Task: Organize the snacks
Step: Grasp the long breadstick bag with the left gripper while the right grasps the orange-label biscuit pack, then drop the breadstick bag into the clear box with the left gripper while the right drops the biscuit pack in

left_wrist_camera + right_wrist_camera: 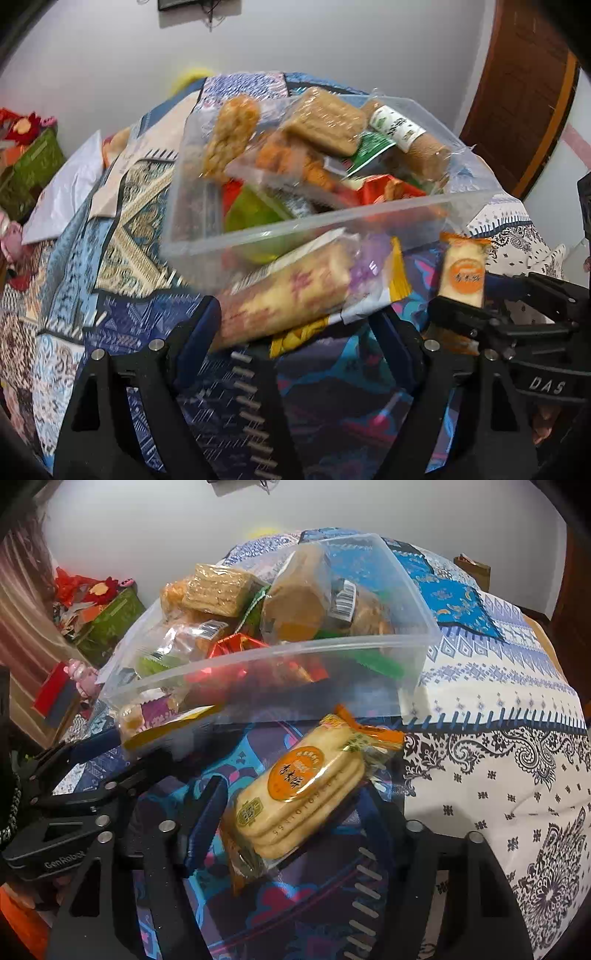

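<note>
Both tools were mid-delivery: the left tool (295, 314) clamped a wafer packet (291, 291), the right tool (291, 805) a cracker packet (295, 794); each needed lifting over the bin's near rim (258, 653) and releasing.

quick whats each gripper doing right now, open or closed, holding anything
Left gripper: closed on a long snack packet.
Right gripper: closed on a rice cracker pack.

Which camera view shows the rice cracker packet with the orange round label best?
The right wrist view: the rice cracker packet fills the centre, label sharp, held in the right hand-held gripper. The left wrist view shows it small, at the side.
</note>
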`<move>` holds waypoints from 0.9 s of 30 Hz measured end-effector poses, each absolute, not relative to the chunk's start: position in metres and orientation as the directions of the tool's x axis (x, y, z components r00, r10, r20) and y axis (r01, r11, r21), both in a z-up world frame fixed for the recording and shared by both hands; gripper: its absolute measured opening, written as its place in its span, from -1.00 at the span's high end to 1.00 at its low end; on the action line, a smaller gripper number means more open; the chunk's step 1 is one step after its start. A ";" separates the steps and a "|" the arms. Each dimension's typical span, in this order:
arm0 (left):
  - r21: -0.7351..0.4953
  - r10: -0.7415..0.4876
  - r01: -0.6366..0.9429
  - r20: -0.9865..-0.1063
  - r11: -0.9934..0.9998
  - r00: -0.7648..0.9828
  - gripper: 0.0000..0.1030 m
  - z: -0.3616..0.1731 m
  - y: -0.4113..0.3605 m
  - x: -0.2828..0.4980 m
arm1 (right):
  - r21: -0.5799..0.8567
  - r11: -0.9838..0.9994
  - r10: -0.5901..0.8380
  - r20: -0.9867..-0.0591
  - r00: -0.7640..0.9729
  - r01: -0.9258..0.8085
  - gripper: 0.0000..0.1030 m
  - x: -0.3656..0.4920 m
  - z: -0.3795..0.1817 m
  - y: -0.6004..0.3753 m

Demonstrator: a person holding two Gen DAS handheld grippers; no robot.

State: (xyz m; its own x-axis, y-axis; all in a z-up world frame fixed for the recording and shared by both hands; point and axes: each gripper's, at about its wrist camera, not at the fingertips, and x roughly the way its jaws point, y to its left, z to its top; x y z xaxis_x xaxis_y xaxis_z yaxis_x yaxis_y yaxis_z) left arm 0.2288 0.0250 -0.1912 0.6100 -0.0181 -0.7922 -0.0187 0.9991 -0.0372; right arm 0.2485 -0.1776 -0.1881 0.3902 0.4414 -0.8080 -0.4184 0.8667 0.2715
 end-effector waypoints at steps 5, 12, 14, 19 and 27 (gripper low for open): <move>-0.036 -0.028 0.000 -0.789 0.999 0.614 -0.64 -0.195 0.020 0.241 | 0.293 0.854 0.467 -0.796 0.385 -0.429 0.15 0.248 -0.188 -0.181; 0.022 -0.009 0.041 -0.772 0.999 0.636 -0.62 -0.201 0.008 0.243 | 0.331 0.841 0.501 -0.774 0.387 -0.427 0.41 0.247 -0.184 -0.191; 0.016 -0.019 0.048 -0.764 0.999 0.644 -0.42 -0.199 0.008 0.239 | 0.335 0.839 0.507 -0.767 0.394 -0.428 0.45 0.244 -0.181 -0.193; 0.032 -0.021 0.067 -0.745 0.997 0.667 0.01 -0.189 0.005 0.223 | 0.347 0.833 0.523 -0.747 0.410 -0.430 0.53 0.239 -0.172 -0.200; -0.080 -0.081 0.032 -0.730 0.996 0.678 0.27 -0.166 0.026 0.204 | 0.368 0.824 0.548 -0.709 0.443 -0.430 0.57 0.233 -0.153 -0.209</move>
State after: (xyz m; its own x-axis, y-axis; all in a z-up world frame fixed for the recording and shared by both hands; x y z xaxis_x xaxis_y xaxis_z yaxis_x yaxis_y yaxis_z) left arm 0.2039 0.0265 -0.1660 0.6782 -0.0806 -0.7304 0.0321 0.9963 -0.0801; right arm 0.2325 -0.2091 -0.1528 0.4431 0.5481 -0.7094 -0.4304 0.8242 0.3680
